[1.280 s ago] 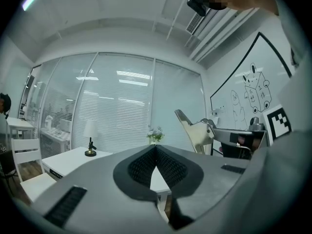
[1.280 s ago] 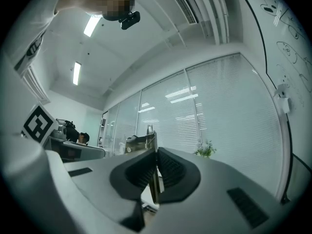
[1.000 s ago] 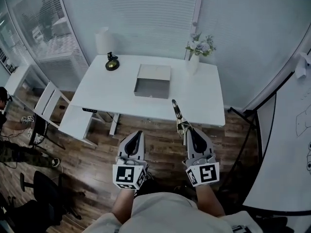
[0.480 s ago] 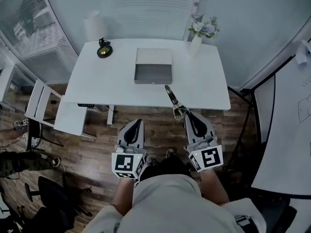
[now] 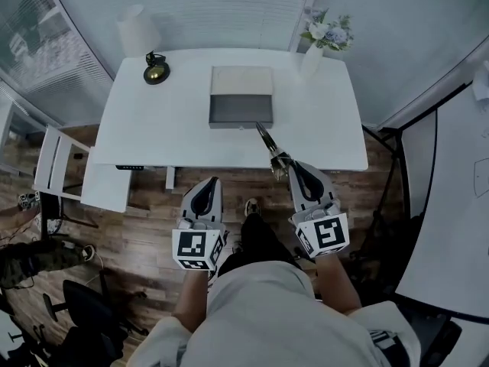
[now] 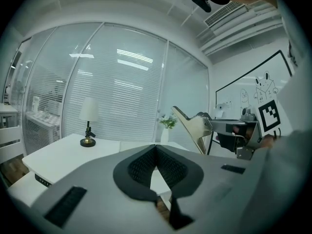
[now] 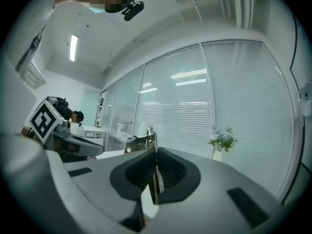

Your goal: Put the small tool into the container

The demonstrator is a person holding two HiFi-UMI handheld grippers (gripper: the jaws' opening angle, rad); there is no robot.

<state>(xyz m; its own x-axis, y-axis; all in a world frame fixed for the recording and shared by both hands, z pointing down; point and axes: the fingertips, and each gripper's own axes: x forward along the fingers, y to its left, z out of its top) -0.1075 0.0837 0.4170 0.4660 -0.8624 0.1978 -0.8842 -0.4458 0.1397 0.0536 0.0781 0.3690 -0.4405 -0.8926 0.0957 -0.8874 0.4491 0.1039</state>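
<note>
We carry the small metal implement [image 5: 267, 140], clamped in our right tool [image 5: 284, 173] at five o'clock of the open container [image 5: 241, 113] on the desk [image 5: 168, 128], our left tool [image 5: 208, 186] pinched empty; next, we judge, comes a reach over its rim and release.

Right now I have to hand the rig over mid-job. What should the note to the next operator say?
Left tongs: shut, empty, held over the floor in front of the desk.
Right tongs: shut on the small tool, which sticks out forward toward the container.
Container: open, on the white desk toward the back, between the lamp and the vase.
Done: the tool is in the grip, at the desk's near edge.
Left: bring the tool over the container, open the right tongs, and let it drop in.
</note>
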